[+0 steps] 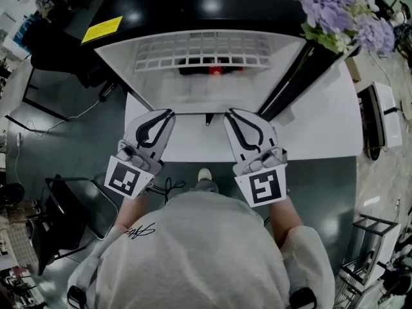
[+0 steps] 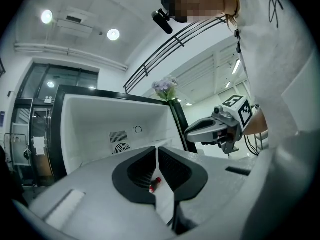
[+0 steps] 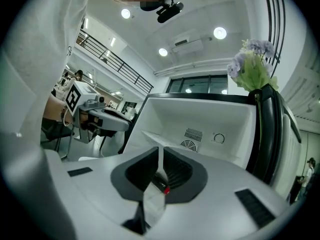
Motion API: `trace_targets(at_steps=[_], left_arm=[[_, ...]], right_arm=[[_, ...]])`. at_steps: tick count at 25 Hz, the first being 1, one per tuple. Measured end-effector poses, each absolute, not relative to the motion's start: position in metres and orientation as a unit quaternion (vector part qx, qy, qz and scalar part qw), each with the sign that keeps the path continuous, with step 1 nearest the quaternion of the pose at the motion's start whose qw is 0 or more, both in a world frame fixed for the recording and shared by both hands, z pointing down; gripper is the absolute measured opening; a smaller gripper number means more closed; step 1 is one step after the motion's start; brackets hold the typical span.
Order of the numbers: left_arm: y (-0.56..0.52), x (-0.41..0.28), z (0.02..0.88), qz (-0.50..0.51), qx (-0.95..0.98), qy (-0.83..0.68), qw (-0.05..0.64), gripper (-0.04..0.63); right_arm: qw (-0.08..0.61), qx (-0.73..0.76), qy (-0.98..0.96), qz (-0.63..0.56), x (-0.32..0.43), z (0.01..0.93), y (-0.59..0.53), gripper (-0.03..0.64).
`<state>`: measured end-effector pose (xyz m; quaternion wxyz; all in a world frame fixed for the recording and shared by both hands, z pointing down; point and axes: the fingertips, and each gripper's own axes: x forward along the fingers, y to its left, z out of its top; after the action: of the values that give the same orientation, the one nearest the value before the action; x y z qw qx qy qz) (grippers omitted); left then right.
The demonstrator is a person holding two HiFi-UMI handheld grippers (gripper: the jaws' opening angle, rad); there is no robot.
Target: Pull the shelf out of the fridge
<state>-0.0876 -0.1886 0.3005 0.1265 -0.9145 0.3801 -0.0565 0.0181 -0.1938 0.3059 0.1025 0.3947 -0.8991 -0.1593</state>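
Both tools are clenched on the task's thing: the grey, black-padded left claw [image 1: 169, 113] and its twin, the right claw [image 1: 229, 112], each pinch the front lip of the thin, clear, flat shelf [image 1: 206, 94]. Each gripper view shows the pane's edge squeezed between closed pads. The shelf lies level at 12 o'clock from the person. Most of it looks to be inside the white-lined, black-cased fridge [image 1: 283, 50], so the pull seems barely begun. The main risk is the hold itself, since the pads bite only a narrow strip of smooth pane and a sharp tug could slide them off. Pulling harder on one side would skew the shelf and could wedge it against the cabinet walls. Once the back edge leaves its supports, the far end would sag from the pinched lip and could twist free. A small red-capped bottle [image 1: 215, 69] lies deep inside at 12 o'clock. I cannot tell whether it rests on the shelf or below it, but if on it, it could roll or fall. The black-edged open door [image 1: 290, 82] at 2 o'clock could catch a corner, and the purple flowers [image 1: 338, 8] on top at 1 o'clock could be shaken.
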Motion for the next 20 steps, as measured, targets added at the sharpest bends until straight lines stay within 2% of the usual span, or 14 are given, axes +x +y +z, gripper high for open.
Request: trace_targets(at_steps=[5, 7, 11, 17, 20], left_arm=[[-0.203, -0.090, 0.303, -0.074, -0.913, 0.379, 0.131, 0.014], [-0.210, -0.091, 0.306, -0.088, -0.911, 0.380, 0.132, 0.100], [-0.219, -0.089, 0.308, -0.094, -0.915, 0.370, 0.131, 0.137], [-0.231, -0.088, 0.310, -0.108, -0.915, 0.364, 0.139, 0.229], [-0.234, -0.086, 0.313, -0.122, -0.917, 0.351, 0.145, 0.250]], right_arm=[[0.111, 0.398, -0.895, -0.171, 0.011, 0.304, -0.205, 0.015], [0.116, 0.401, -0.892, -0.175, 0.011, 0.304, -0.211, 0.017], [0.126, 0.399, -0.890, -0.181, 0.007, 0.304, -0.218, 0.027], [0.149, 0.391, -0.886, -0.198, -0.001, 0.307, -0.229, 0.117], [0.157, 0.388, -0.886, -0.198, -0.004, 0.309, -0.235, 0.161]])
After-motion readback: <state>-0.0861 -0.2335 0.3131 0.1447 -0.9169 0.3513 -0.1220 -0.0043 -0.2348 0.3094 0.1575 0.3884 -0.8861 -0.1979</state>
